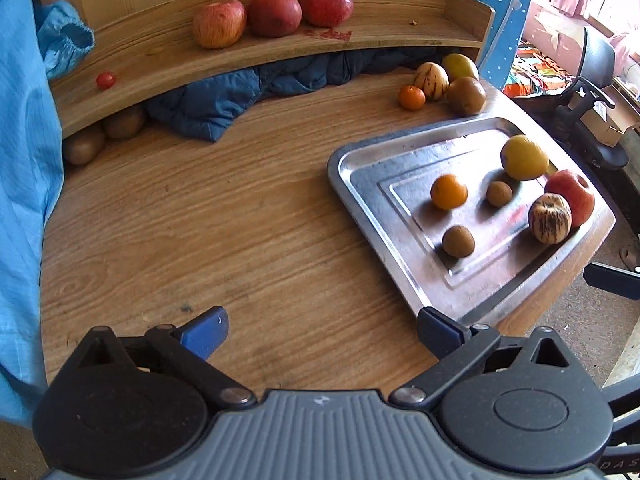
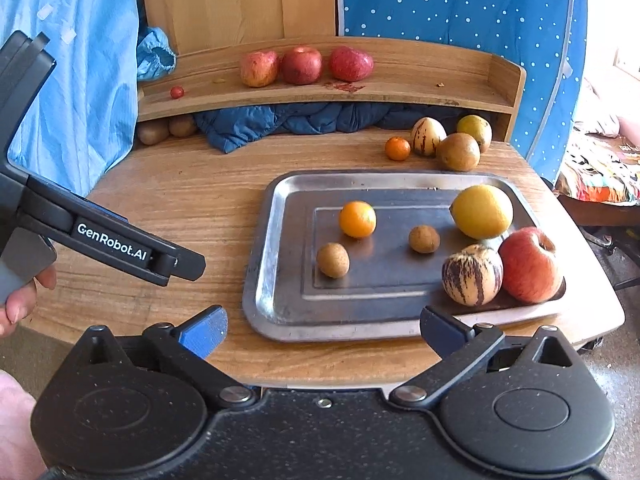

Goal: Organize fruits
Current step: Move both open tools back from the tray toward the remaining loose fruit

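We hold both the left gripper [image 1: 322, 330] and right gripper [image 2: 322, 330] wide and empty near the tray [image 2: 264, 280], which carries six fruits, while four fruits [image 2: 460, 152] wait just behind it.

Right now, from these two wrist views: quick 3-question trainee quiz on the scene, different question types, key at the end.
1. How many fruits lie on the metal tray?
2. True or false: the left gripper is shut on the cherry tomato.
3. Which fruit touches the striped melon on the tray? A) orange B) red apple C) a small brown fruit

Key:
1. Six.
2. False: its fingers are spread and empty; the tomato sits on the wooden shelf.
3. B.
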The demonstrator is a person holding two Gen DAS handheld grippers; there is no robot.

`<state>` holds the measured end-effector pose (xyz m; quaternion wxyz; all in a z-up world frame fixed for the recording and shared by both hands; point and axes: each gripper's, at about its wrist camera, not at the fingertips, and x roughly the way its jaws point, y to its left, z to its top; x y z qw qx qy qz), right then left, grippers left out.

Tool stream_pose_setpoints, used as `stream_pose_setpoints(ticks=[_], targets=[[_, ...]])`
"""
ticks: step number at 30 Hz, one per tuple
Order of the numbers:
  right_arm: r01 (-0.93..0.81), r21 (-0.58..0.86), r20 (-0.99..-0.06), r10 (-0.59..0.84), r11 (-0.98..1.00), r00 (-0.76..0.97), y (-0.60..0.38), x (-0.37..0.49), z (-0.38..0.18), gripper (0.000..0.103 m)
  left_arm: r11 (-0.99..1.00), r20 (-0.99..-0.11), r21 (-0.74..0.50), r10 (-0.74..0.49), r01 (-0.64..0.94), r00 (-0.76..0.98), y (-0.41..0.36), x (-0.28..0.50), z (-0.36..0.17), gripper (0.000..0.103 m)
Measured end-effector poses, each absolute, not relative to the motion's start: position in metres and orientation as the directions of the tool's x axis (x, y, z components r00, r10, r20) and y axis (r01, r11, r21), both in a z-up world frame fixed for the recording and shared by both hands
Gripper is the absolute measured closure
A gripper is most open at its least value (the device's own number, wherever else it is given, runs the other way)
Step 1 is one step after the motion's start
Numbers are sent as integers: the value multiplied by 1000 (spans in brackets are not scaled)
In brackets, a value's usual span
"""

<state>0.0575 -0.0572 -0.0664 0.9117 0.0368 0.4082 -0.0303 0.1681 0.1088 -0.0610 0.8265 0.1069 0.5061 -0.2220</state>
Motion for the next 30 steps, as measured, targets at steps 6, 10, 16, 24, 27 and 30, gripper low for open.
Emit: stream_pose_setpoints(ticks=[6,10,16,24,27,30], targets=[[96,35,-737,-40,995,675,-71,75,-63,1,874,-881,-68,-279,480,383,93,194,-61,1],[112,28,-727,-56,993,684,-84,89,-60,1,869,-876,-76,-293,489,384,80,214,-59,1],[120,14,-710,-75,993,701,-101,115,-57,1,863,-865,-84,-311,498,393,62,242,-56,1],[144,-10,-702,-109,990,704,-120,146,-58,1,857,-854,-124,-349,500,386,41,278,-58,1],[151,-28,-704,-127,988,698,-126,156,-61,1,851,-854,-137,-361,507,375,32,290,-62,1],[165,-47,-705,-150,985,693,-133,164,-63,1,845,-855,-146,-370,514,365,24,301,-66,1]])
